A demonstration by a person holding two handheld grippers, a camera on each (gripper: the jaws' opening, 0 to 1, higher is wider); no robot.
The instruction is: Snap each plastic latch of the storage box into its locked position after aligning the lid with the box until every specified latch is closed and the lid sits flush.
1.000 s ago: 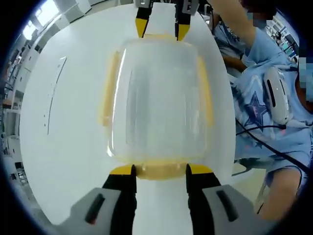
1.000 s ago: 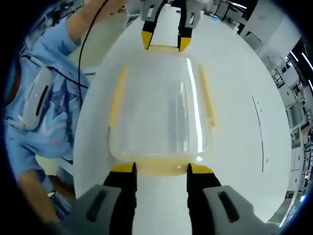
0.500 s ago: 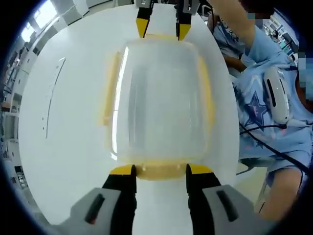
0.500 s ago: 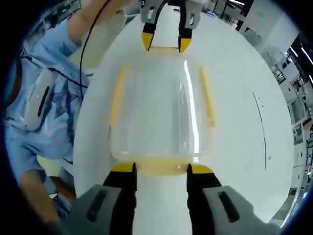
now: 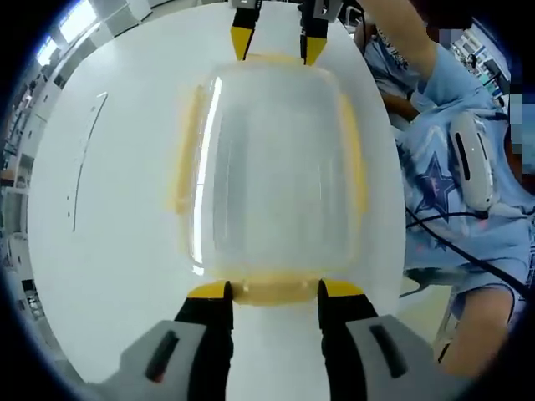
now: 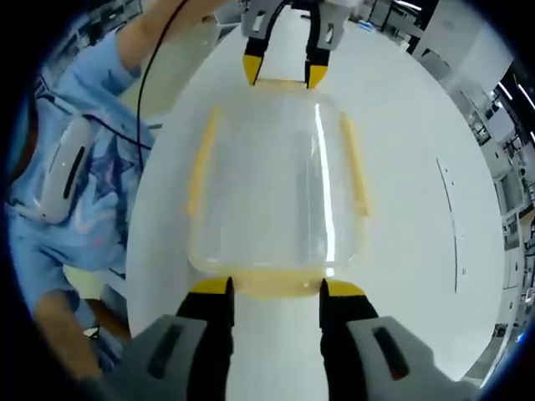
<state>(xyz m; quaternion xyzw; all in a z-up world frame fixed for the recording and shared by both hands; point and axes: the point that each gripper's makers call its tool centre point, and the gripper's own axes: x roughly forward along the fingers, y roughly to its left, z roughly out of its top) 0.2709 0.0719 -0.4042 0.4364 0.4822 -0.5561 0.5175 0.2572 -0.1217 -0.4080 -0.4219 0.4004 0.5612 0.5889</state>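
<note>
Your left claw and right claw, both wide, flank the storage box's end latches; press them shut next.

surface: white table | on it: clear yellow-latched storage box

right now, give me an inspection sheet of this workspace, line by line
surface: white table, bare around the box apart from a thin dark line marking.
job's things: clear storage box with lid on; yellow latches along all four sides, near latch at the left gripper's tips; whether any is snapped shut cannot be told.
clutter: nothing seen.
grippers: left gripper open, jaws either side of its end latch; right gripper open, likewise at the opposite end latch.
cables: black cable across the person's shirt.
surroundings: person in a blue shirt beside the table; room fittings beyond, blurred.
</note>
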